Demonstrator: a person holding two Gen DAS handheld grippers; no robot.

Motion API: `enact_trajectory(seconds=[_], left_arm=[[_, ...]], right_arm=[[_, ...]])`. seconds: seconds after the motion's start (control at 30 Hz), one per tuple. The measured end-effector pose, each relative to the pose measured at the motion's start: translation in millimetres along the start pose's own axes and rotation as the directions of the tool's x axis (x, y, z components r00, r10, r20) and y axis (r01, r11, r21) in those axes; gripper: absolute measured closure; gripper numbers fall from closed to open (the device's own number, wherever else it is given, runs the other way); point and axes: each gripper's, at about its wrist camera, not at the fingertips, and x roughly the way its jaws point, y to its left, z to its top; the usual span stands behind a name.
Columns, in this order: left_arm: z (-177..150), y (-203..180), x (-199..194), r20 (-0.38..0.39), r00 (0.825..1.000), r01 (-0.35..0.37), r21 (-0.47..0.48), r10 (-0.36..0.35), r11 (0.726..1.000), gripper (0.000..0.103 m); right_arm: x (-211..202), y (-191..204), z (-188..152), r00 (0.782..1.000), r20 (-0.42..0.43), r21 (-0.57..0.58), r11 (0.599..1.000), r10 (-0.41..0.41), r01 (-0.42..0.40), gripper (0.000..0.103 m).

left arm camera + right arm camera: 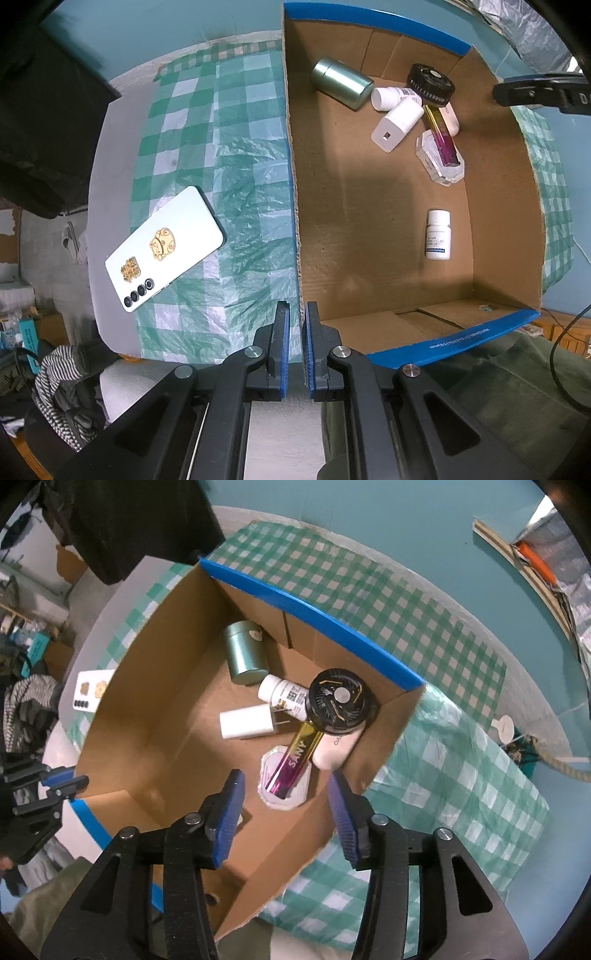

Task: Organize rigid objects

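Phone (165, 248): I am seeing it lying camera side up on the green checked cloth (221, 155), far left, well apart from the box and untouched.

My left gripper (295, 314): I am hanging straight down over the box's left wall, and my blue pads are sitting nearly together with only a sliver of gap; nothing is lying between them.

Cardboard box (369, 206): it is standing open on the cloth, its blue-taped rims running along the far and near edges.

Green tin (245, 653): it is lying on its side in the far corner of the box.

White bottle (283, 695): it is lying just beside the tin, touching the black round fan.

White charger (246, 723): it is resting on the box floor, prongs pointing toward the bottle.

Pill bottle (437, 235): it is lying alone on the floor, well apart from the cluster.

Gold-to-magenta tube (291, 765): it is lying tilted across a clear faceted case (271, 794), its gold end tucked under the fan.

Black round fan (338, 701): it is sitting against the far right corner, over a pale pink case (334, 751).

My right gripper (286, 797): I am pointing down above the tube, and my jaws are standing moderately apart, gripping nothing; the tube is lying below the gap, clear of both pads.
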Motion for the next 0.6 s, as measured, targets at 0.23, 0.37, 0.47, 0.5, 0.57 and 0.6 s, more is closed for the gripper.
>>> enact_trajectory(seconds=[0.23,0.37,0.47,0.5,0.57,0.6], left_arm=[[4,2,-17,0.033,0.999,-0.007,0.002,0.007,1.0,0.092],[10,2,-35,0.075,0.997,-0.024,0.008,0.023,1.0,0.092],[18,4,-54,0.115,0.993,-0.006,-0.002,0.006,1.0,0.092],[20,4,-61,0.128,0.992,-0.005,-0.004,0.006,1.0,0.092],[26,3,-76,0.164,0.986,-0.014,-0.015,0.016,1.0,0.083],[27,2,-82,0.182,0.983,-0.016,-0.019,0.019,1.0,0.072]], right_arm=[[-29,-4,-17,0.997,0.073,0.077,0.997,0.025,-0.031,0.049],[-53,-4,-27,0.991,0.136,0.116,0.993,0.003,-0.019,0.044],[-71,-6,-32,0.983,0.183,0.163,0.987,-0.023,-0.007,0.039],[-77,-7,-34,0.979,0.2,0.179,0.984,-0.033,-0.003,0.038],[-90,-9,-38,0.969,0.24,0.212,0.977,-0.056,0.004,0.037],[-94,-10,-40,0.967,0.248,0.219,0.976,-0.064,0.008,0.036]])
